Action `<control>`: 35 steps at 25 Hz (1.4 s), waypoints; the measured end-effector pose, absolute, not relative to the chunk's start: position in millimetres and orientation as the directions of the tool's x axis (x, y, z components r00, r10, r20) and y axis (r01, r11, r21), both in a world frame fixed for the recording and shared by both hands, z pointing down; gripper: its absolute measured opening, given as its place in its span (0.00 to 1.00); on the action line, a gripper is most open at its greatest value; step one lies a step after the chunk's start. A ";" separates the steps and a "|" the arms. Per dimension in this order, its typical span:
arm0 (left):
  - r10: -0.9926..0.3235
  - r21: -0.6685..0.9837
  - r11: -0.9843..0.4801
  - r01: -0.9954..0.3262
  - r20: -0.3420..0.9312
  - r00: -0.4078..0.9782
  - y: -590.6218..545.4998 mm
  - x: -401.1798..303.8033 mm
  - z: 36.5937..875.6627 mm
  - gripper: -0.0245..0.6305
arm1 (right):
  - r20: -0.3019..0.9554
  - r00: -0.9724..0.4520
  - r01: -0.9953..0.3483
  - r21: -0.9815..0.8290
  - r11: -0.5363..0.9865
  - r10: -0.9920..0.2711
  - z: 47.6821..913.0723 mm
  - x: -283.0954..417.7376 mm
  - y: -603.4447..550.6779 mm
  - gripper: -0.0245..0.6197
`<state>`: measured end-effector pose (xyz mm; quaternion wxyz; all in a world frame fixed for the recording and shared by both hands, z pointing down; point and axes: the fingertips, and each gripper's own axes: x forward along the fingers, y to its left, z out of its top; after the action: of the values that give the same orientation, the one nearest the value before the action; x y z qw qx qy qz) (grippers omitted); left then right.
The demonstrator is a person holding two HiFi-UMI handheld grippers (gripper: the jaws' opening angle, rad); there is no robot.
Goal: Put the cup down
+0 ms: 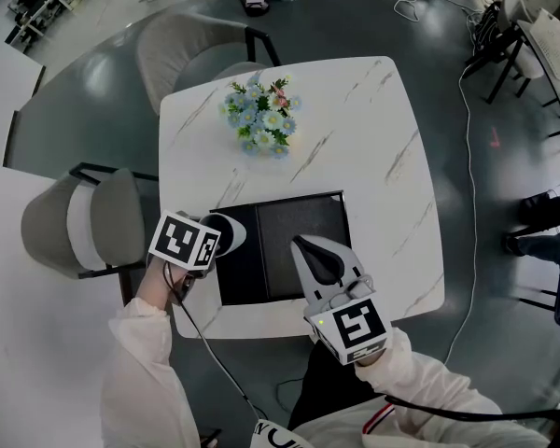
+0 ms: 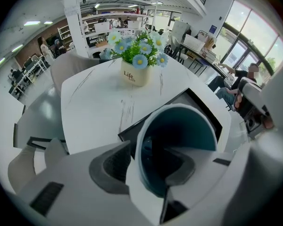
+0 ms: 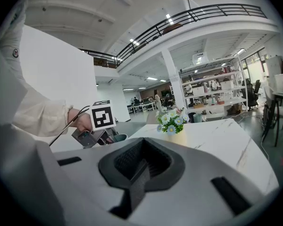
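The cup (image 1: 235,234), white outside and teal inside, is at the left edge of a black mat (image 1: 299,241) on the white marble table (image 1: 383,157). My left gripper (image 1: 226,233) straddles the cup's near wall, one jaw outside and one inside. In the left gripper view the cup (image 2: 184,126) tilts with its mouth toward the camera, and a gap shows between its wall and the inner pad, so my left gripper (image 2: 155,161) is open. Whether the cup rests on the mat I cannot tell. My right gripper (image 1: 303,244) hovers over the mat, shut and empty; its pads meet in its own view (image 3: 141,166).
A pot of blue and white flowers (image 1: 264,119) stands at the table's far middle. Grey chairs sit at the left (image 1: 93,222) and at the far side (image 1: 196,49). A cable trails from the left gripper past the table's front edge.
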<state>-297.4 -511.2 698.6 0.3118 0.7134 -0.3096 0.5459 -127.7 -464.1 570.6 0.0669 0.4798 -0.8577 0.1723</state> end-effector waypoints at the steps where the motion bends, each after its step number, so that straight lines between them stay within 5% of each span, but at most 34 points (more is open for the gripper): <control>1: -0.108 0.102 -0.613 -0.784 0.972 0.211 -511.8 -298.2 697.4 0.23 | 0.279 -0.532 -0.846 -0.231 0.481 -0.800 570.1 -127.9 -463.0 0.05; 35: -0.330 0.091 -0.539 -0.837 0.892 0.309 -491.1 -300.7 591.9 0.23 | 0.245 -0.504 -0.863 -0.172 0.474 -0.828 515.3 -107.6 -399.9 0.05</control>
<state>-300.7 -491.1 591.9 0.2859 0.7569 -0.3854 0.4437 -107.6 -399.9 515.3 0.0637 0.4939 -0.8562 0.1374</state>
